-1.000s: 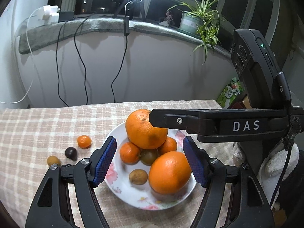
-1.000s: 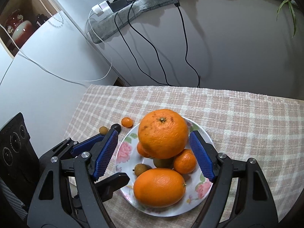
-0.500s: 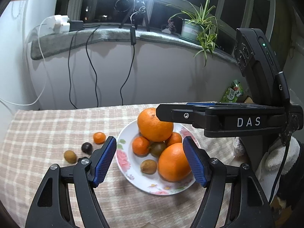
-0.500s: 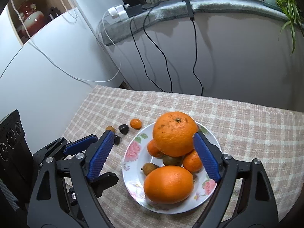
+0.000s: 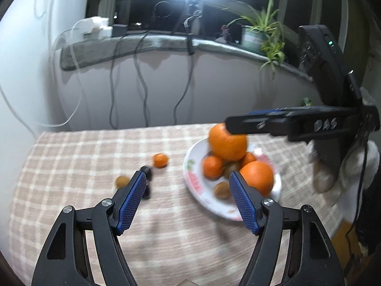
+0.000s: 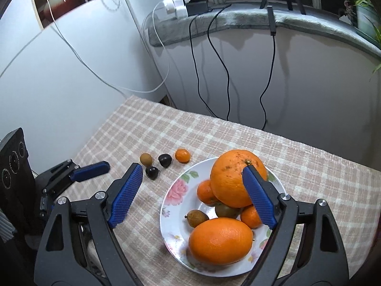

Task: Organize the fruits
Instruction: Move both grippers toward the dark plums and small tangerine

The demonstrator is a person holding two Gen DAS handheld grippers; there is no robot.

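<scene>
A flowered white plate [image 6: 172, 217] holds a pile of fruit: a large orange [image 6: 228, 178] on top, a second large orange [image 6: 220, 240] at the front, small mandarins and brownish fruit between. Left of the plate, on the checked cloth, lie a small mandarin [image 6: 182, 155], two dark fruits [image 6: 164, 160] and a brown fruit [image 6: 146, 159]. My right gripper [image 6: 191, 168] hangs open above the plate's left half, holding nothing. My left gripper [image 5: 187, 174] is open and empty over the cloth between the loose fruits [image 5: 160, 160] and the plate [image 5: 190, 166].
A checked cloth [image 6: 152, 128] covers the table, which meets a white wall at the back and a white cabinet [image 6: 59, 71] at the left. Cables hang from the sill [image 6: 238, 16]. A potted plant [image 5: 259, 35] stands on the sill.
Both grippers have drawn back from the plate. The left view has swung left, bringing the loose fruits nearer its fingers. The right jaws stand wider and no longer flank the top orange.
</scene>
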